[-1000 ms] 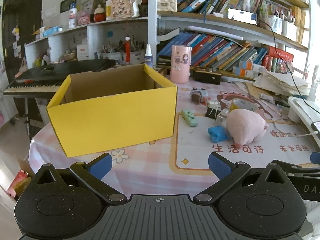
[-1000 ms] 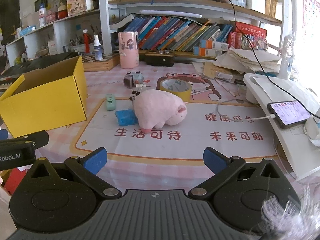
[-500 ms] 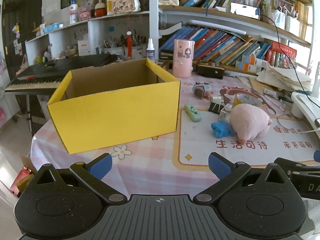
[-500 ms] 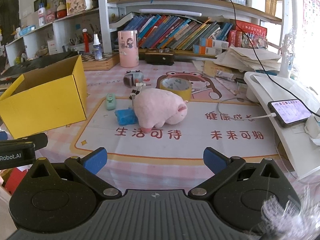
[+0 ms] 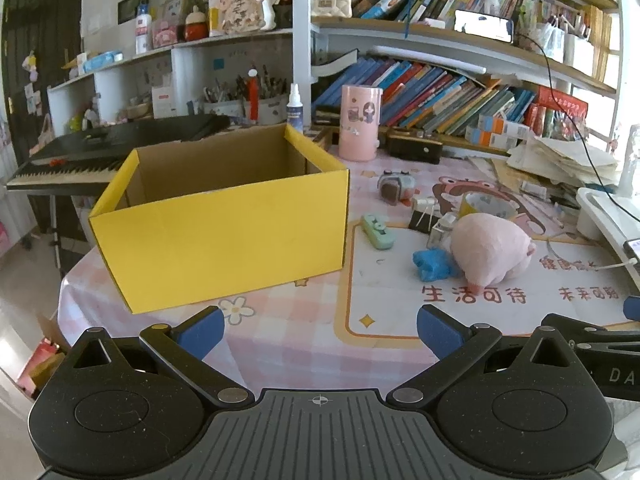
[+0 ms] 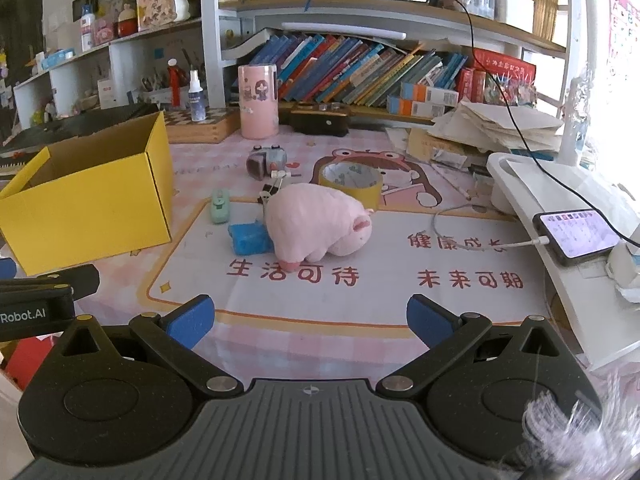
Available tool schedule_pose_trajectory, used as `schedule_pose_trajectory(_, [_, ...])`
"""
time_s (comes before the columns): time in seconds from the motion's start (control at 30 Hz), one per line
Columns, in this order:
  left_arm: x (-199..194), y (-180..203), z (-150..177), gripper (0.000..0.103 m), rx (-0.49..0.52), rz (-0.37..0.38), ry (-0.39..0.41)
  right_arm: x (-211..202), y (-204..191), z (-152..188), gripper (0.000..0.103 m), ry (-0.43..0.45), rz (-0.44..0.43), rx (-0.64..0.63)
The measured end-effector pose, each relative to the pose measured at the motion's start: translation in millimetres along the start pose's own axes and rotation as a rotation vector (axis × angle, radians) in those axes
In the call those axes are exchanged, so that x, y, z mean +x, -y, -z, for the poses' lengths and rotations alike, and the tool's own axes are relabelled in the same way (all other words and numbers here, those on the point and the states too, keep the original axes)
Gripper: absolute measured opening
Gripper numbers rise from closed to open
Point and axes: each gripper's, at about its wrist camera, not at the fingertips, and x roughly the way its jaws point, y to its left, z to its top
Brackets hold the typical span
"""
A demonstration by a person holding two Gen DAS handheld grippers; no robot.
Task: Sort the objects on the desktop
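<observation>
Ahead of your spread, empty right gripper lies the pig — the box sits beyond your left gripper, its fingers equally wide apart.

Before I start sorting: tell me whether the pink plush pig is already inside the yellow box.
No, the pink plush pig lies on the printed mat beside a blue object, well to the right of the yellow box.

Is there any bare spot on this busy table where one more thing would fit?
Yes: the near mat strip between the pink plush pig and the open right gripper, and the checked cloth before the yellow box. It is crowded behind the pig, around the tape roll and blue cloth.
</observation>
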Motion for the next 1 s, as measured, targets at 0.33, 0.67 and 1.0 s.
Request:
schedule_pose_trajectory(0.33, [-3.6, 2.7, 0.1, 0.103, 0.001, 0.011, -0.002, -3.9, 3.9, -0.5, 0.103, 0.005, 0.001, 0.008])
schedule_pose_trajectory(0.67, [-5.2, 3.3, -0.1, 0.103, -0.01, 0.018, -0.024, -7.8, 3.8, -0.2, 0.103, 0.001, -0.006, -0.002])
schedule_pose_trajectory(1.0, [-8.9, 16.3, -1.1, 0.103, 0.049, 0.03, -0.011, -7.9, 8.8, -2.4, 0.103, -0.002, -0.01, 0.013])
